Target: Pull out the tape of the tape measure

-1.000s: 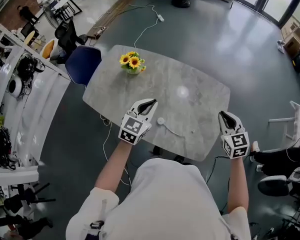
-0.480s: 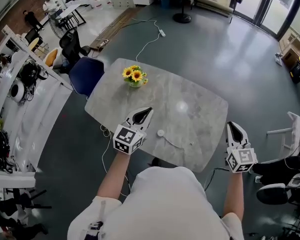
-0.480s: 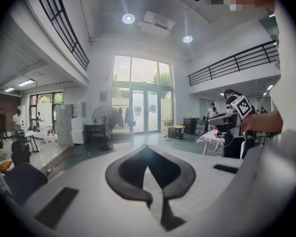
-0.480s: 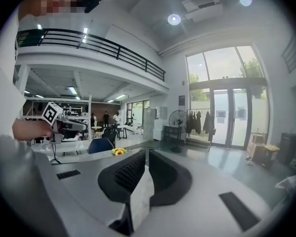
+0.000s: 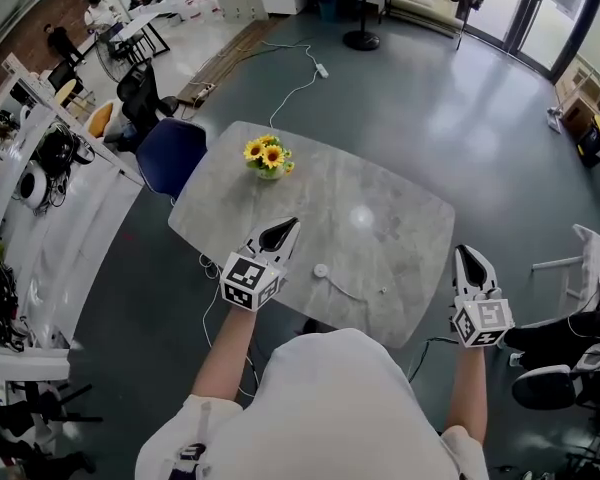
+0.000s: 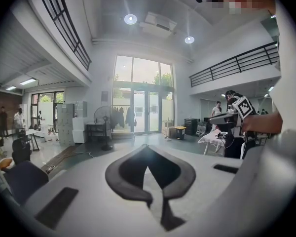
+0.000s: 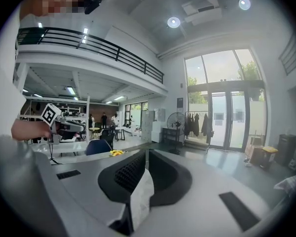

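big room w/ a shiny gray floor (image 5: 410,78). in the middle is a gray tabletop (image 5: 380,183), smooth & stony-looking, w/ round corners. a small bunch of yellow flowers (image 5: 267,154) sits at the far end, & a blue chair (image 5: 168,153) is tucked in by that end.

what changed: both hands have come up & back toward the person a bit. the left gripper (image 5: 285,230) hangs over the near left part of the tabletop. the right gripper (image 5: 467,256) is now past the right edge, over the floor. neither one touches anything.

left jaws are pressed together w/ nothing in them. right jaws are as good as together too, & empty. the pads are dark & look rubbery; the right ones have little bumps.

the tape measure (image 5: 321,269) lies on the tabletop near the front edge, btwn the two grippers & closer to the left one. it's small, round & white. a thin pale tape (image 5: 348,287) runs out of it to the right & bends a little. it looks as long as a sec ago.

so i think the pull is done, or on a break, bc nobody holds the case or the tape end.
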### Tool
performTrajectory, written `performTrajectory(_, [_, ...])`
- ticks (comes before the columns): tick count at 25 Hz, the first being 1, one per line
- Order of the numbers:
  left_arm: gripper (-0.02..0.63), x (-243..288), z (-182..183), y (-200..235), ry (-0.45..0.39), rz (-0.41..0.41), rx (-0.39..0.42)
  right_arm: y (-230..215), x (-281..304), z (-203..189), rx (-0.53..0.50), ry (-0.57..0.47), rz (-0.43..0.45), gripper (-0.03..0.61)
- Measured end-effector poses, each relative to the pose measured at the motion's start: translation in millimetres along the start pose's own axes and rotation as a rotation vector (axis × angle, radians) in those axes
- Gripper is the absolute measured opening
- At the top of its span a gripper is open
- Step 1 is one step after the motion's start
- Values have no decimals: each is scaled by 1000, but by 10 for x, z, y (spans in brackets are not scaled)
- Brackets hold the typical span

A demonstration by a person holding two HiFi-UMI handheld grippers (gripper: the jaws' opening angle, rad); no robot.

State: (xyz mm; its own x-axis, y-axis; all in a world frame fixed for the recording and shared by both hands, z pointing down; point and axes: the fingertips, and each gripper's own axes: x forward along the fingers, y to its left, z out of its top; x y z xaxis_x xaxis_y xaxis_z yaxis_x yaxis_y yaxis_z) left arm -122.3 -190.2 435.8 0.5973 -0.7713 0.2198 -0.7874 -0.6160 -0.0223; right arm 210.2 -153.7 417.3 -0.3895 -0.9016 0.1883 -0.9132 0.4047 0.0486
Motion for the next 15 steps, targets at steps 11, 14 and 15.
performTrajectory(11, [8, 15, -74, -67, 7, -20, -12, 47, -45, 14, -12, -7, -2, 44])
performTrajectory(14, [8, 8, -55, -104, 8, -27, -12, 68, -60, 46, -16, -10, 0, 44])
performTrajectory(15, [8, 7, -45, -115, 8, -29, -12, 73, -64, 59, -17, -11, 1, 44])
